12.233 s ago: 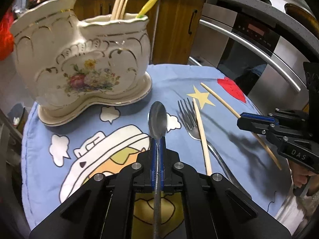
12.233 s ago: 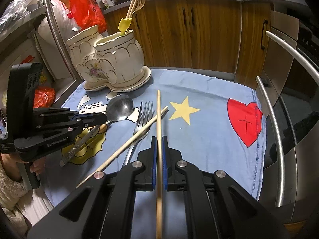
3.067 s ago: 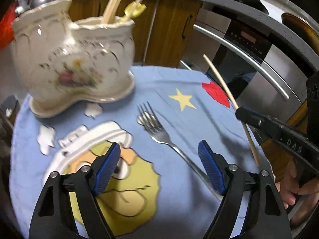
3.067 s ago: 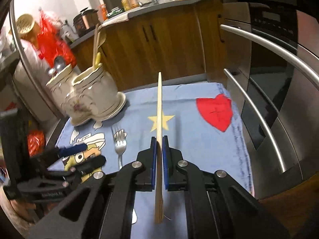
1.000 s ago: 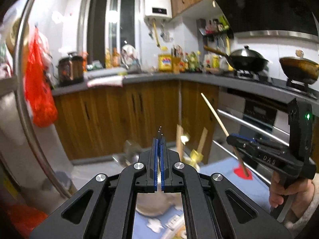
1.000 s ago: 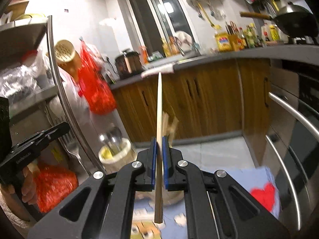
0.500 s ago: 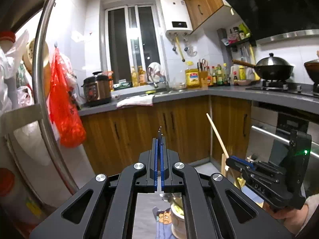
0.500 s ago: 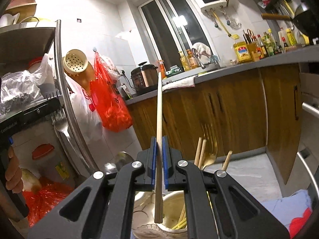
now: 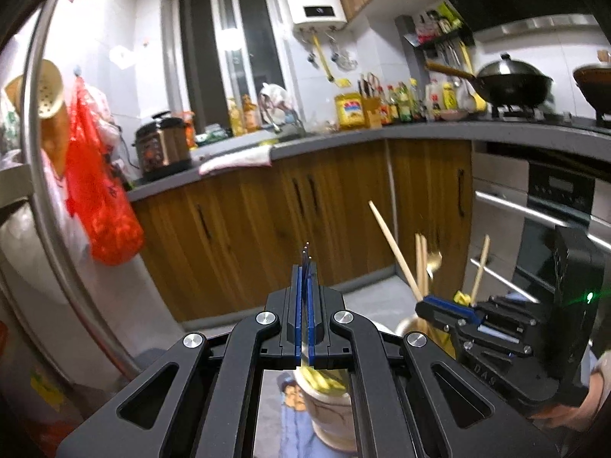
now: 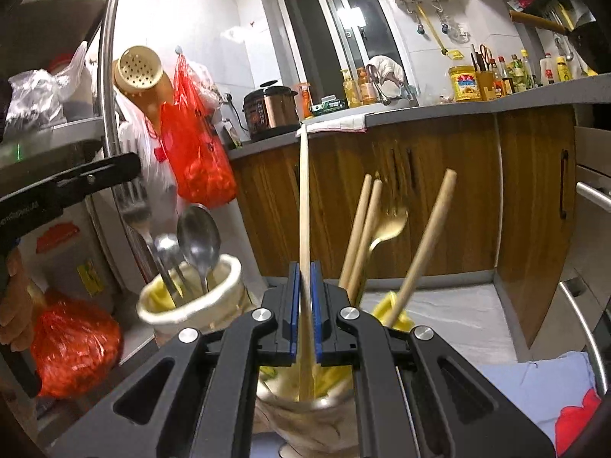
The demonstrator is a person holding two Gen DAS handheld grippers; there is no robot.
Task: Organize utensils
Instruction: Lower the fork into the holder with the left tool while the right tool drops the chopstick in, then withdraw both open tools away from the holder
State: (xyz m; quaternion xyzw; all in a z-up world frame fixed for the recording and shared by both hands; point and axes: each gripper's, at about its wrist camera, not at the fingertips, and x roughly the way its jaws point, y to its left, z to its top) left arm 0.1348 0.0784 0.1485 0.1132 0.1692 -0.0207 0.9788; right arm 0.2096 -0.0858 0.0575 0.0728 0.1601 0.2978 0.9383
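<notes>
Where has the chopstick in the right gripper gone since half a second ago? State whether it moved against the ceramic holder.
Yes. The chopstick, clamped in the right gripper, has come down: its lower end now sits inside the ceramic holder compartment, where before it hung above the rim.

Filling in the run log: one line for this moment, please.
left gripper: shut on fork | right gripper: shut on chopstick, lower end over holder | spoons already in holder

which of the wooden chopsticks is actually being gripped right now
The long pale chopstick upright in the middle, clamped between the right gripper pads. The other three chopsticks stand loose in the ceramic holder, leaning right.
</notes>
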